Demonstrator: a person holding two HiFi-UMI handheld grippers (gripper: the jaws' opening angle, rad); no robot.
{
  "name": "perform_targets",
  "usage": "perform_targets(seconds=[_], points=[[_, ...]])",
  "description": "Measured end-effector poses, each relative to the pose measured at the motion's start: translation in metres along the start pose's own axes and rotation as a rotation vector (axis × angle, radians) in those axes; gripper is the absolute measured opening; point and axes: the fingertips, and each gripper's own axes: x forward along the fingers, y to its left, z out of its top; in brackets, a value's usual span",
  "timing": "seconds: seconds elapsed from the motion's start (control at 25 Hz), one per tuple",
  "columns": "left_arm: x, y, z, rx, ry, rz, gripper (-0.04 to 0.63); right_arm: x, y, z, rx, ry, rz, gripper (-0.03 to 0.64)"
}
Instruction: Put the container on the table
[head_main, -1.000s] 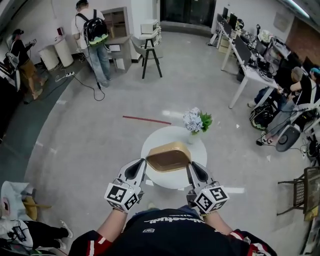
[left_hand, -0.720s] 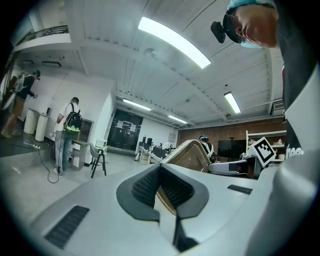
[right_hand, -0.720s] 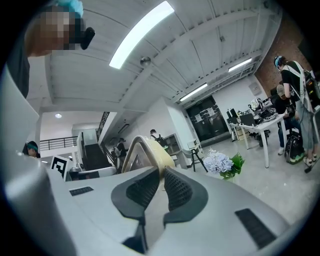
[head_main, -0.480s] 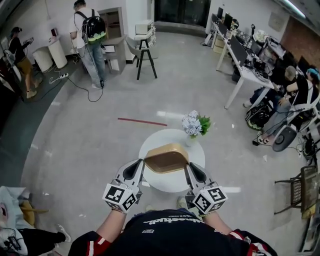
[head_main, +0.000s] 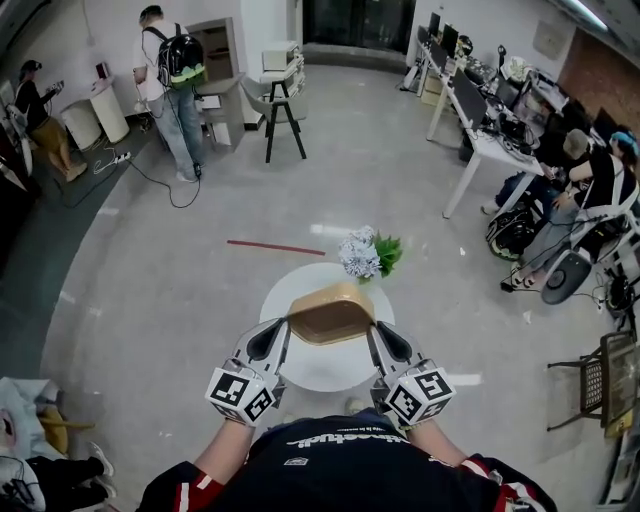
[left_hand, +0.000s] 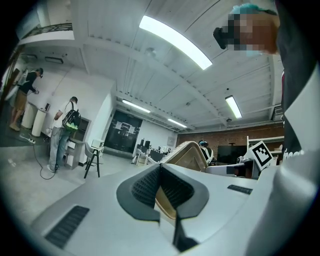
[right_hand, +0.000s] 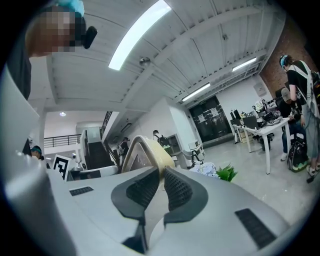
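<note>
Container: tan tub (head_main: 332, 312), open side up, carried between the two grippers with one at each end. From the head view it sits over the far half of the table top. Whether its base touches the top, cannot tell.
Left gripper: (head_main: 283, 330) level, pointing away from the person, at the tub's left end. Jaws almost together, clamped on the tub's rim.
Left gripper view: the tan wall (left_hand: 190, 152) runs down into the narrow slit between the dark ribbed pads (left_hand: 145, 187) of the left gripper (left_hand: 161, 172). Nothing else is in the grip.
Right gripper: (head_main: 376, 332) level, at the tub's right end, roughly parallel to the left one. Jaws drawn in to a thin gap, gripping the rim.
Right gripper view: the pale rim (right_hand: 142, 150) stands up out of the pinch between the pads (right_hand: 177, 190) of the right gripper (right_hand: 161, 175).
Table: round, white (head_main: 325, 375), just in front of the person, under the tub and both jaw tips.
Flowers: white blooms with green leaves (head_main: 365, 255), on the table's far right edge, just beyond the tub.
Floor: grey, with a red strip (head_main: 275, 247) just beyond the table to the left.
Far left: person with a backpack (head_main: 170, 75) standing, and a dark stool (head_main: 282, 115) to their right.
Right side: desk (head_main: 490, 150) with seated people beside it.
</note>
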Motion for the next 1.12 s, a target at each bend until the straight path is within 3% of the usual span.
perform_targets(seconds=[0.8,1.12], points=[[0.063,-0.041,-0.018,0.007,0.041,-0.131,0.023,-0.029,-0.061,0.005,0.064,-0.030,-0.107,0.053],[0.073,-0.050,-0.023,0.006,0.050,-0.150,0.023,-0.044,-0.073,0.002,0.099,-0.025,-0.165,0.054]])
